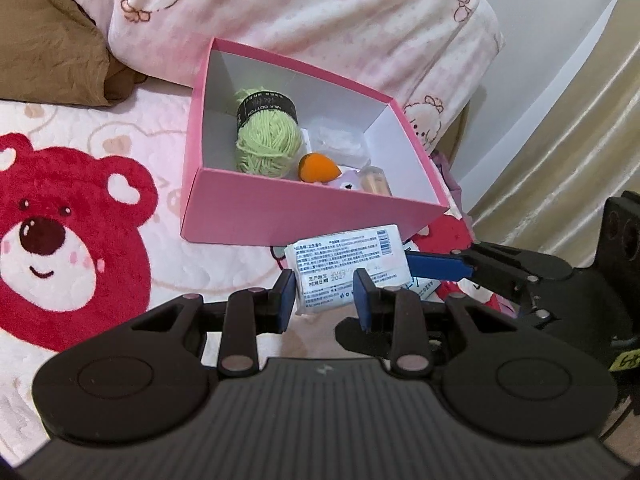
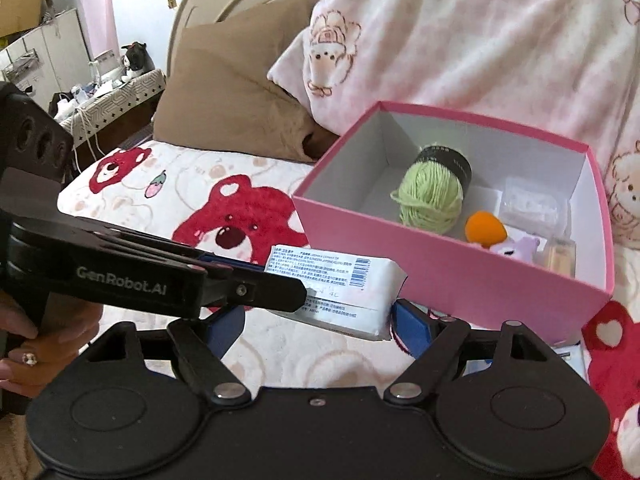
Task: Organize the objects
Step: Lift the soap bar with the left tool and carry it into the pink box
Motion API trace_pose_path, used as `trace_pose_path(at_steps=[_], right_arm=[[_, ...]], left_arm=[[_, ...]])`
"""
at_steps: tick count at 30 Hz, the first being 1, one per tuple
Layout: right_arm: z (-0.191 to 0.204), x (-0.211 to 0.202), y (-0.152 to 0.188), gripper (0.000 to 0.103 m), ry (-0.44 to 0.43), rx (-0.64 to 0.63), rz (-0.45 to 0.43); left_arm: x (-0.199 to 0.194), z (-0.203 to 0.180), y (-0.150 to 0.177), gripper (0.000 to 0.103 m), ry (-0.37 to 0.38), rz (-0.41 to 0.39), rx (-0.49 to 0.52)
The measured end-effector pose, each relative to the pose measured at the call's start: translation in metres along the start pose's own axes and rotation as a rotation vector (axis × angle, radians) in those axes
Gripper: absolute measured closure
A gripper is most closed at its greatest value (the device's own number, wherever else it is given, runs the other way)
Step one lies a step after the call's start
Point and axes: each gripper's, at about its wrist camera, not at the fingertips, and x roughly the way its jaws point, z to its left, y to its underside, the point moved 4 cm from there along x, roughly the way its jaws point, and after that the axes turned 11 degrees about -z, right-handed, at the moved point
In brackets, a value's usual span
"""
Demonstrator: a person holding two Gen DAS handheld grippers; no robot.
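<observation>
A white printed packet (image 1: 344, 256) (image 2: 344, 280) hangs just above the bed, in front of the pink box. My left gripper (image 1: 325, 300) is shut on its near part, one blue pad on each side. In the right wrist view its black finger (image 2: 256, 292) lies across the packet. My right gripper (image 2: 320, 324) stands wide around the packet; its right pad sits at the packet's end and its left pad is clear of it. The open pink box (image 1: 300, 208) (image 2: 440, 276) holds a green yarn ball (image 1: 266, 140) (image 2: 432, 196), an orange piece (image 1: 316, 168) (image 2: 486, 228) and small items.
The bed sheet with red bears (image 1: 60, 220) lies under everything. A pink-white quilt (image 1: 320, 8) and a brown pillow (image 1: 40, 40) rise behind the box. A curtain (image 1: 560, 140) hangs at the right. A person's hand (image 2: 24, 344) holds the left gripper's handle.
</observation>
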Motion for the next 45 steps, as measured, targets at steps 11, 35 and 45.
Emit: trace_pose_path(at_steps=[11,35,45], right_arm=[[-0.002,-0.018,-0.046,0.041,0.011,-0.050,0.001],[-0.147,0.063,-0.107,0.057,0.274,-0.141,0.169],[-0.179,0.123,-0.097,0.060,0.356,-0.280,0.297]], left_arm=[[-0.014,-0.022,-0.048,0.074,-0.035,0.000,0.041],[0.177,-0.036,-0.133,0.072,-0.067,0.066,-0.060],[0.245,-0.017,-0.133,0.072,-0.110,0.115,-0.122]])
